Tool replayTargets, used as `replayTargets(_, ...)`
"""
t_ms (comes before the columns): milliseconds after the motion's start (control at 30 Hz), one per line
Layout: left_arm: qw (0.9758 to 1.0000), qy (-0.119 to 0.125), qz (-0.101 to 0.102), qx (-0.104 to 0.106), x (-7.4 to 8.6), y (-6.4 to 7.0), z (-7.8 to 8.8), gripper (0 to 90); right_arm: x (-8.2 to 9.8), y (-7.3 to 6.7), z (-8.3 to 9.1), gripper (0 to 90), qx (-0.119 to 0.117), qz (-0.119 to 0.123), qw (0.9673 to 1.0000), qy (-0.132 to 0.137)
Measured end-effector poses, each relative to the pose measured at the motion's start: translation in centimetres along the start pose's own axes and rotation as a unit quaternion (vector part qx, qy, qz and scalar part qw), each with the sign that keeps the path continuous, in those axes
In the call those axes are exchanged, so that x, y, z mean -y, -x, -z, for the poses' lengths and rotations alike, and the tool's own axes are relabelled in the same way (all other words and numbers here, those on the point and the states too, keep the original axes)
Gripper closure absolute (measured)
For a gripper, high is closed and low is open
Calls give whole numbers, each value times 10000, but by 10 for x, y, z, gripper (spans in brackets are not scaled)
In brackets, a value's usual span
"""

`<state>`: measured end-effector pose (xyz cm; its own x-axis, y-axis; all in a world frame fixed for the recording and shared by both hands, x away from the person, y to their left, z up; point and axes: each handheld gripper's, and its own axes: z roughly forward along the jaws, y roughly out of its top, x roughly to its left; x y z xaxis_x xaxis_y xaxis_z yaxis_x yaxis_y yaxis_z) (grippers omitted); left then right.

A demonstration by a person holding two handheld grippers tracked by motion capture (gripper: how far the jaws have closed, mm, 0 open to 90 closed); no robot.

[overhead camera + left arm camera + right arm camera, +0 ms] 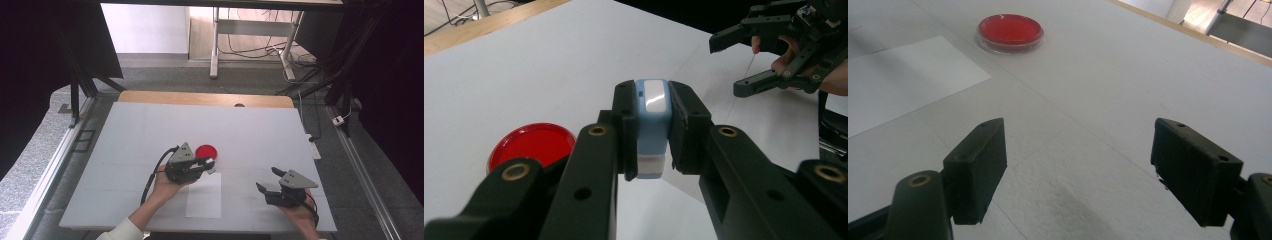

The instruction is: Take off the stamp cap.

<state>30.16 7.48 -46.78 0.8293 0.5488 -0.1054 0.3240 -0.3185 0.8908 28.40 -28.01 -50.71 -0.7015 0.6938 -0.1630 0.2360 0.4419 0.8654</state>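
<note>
At the left of the high view, a hand holds the left gripper (204,164) just above the white surface (130,145), its jaws clamped on a small blue-and-white block (653,125) that stands upright between the pads. Just beyond the jaw tips sits a red dish (206,151), near the block but apart from it, while a sheet of paper (204,196) lies flat under and in front of the gripper. In the left gripper view the pads catch only the block's two narrow sides, and its white foot hangs clear below them; the likely trouble is a slip or a twist if the block is pressed down at an angle, since so little of it is gripped. A careless swing toward the dish could also knock that shallow, light-looking piece across the smooth surface, or tip whatever red matter fills it. The loose paper is a further hazard: a dragging jaw would probably slide or crease it. Further right, the right gripper (269,181) rests low near the surface's front edge with its jaws wide apart and nothing between them, well clear of the dish. Should it reach in to help, the two grippers may crowd the same small spot and collide.
</note>
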Motion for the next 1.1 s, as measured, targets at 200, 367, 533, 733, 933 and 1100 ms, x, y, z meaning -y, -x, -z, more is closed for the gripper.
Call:
replayTargets(200, 10000, 16, 20, -31, 0, -3, 1, 746, -6, -10, -6, 221, 96, -9, 9999, 25)
replayTargets(367, 10000, 25, 0, -84, 0, -1, 2, 746, -10, -16, -10, 230, 125, -21, 9999, 61)
replayTargets(533, 9999, 37, 54, -91, -1, -3, 2, 747, -12, -23, -12, 238, 62, 13, 10000, 72)
replayTargets(733, 9999, 37, 66, -97, 0, -4, 2, 746, -15, -28, -17, 242, -27, 17, 10000, 48)
replayTargets(933, 9999, 44, 79, -86, 0, -5, 2, 746, -17, -35, -24, 245, -105, 33, 9999, 82)
replayTargets(1100, 9999, 33, 81, -98, 0, -6, 3, 747, -20, -40, -28, 252, -144, 23, 9998, 162)
